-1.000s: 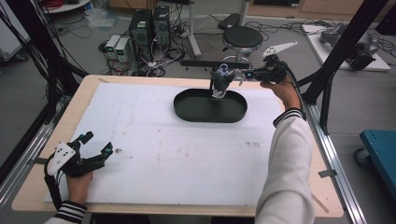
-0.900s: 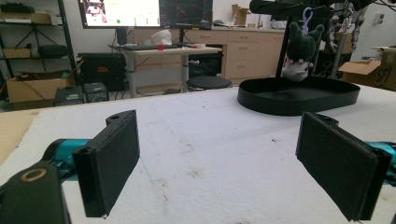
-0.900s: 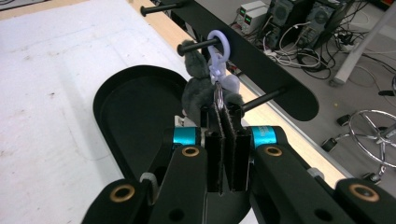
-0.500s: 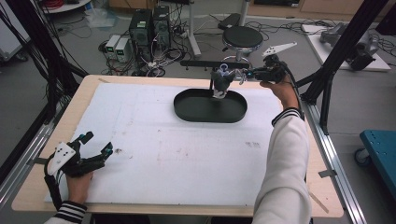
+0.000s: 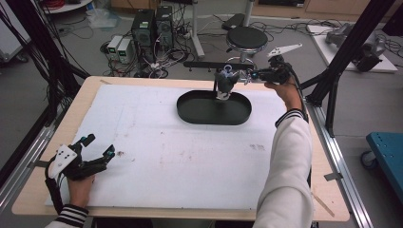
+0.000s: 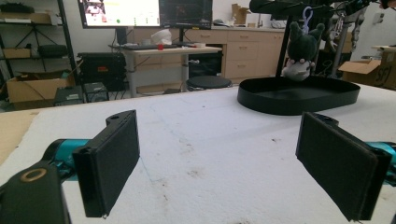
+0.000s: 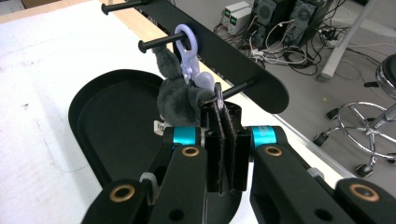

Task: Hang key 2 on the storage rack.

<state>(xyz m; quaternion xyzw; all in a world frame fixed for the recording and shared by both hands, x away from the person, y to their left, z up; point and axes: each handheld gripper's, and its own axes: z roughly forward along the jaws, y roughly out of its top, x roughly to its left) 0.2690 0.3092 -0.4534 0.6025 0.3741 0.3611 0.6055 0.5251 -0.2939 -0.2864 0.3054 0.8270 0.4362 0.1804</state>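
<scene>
A grey plush keychain (image 5: 223, 83) (image 6: 299, 53) (image 7: 180, 95) hangs just above a black oval tray (image 5: 214, 122) (image 6: 299, 100) (image 7: 93, 126). Its lilac clip (image 7: 187, 51) (image 6: 307, 14) loops at the middle peg of a black peg rack (image 5: 204, 64) (image 7: 224, 51); I cannot tell whether it is hooked on. My right gripper (image 5: 237, 77) (image 7: 219, 105) is shut on the keychain's small metal ring beside the plush. My left gripper (image 5: 100, 144) (image 6: 217, 154) rests at the table's front left, open, with nothing between its pads.
The white table sheet (image 5: 190, 156) carries a few brown smudges. A black frame post (image 5: 342, 61) stands at the right, close to the right hand. A stool (image 5: 247, 38), computers and cables sit on the floor behind the table.
</scene>
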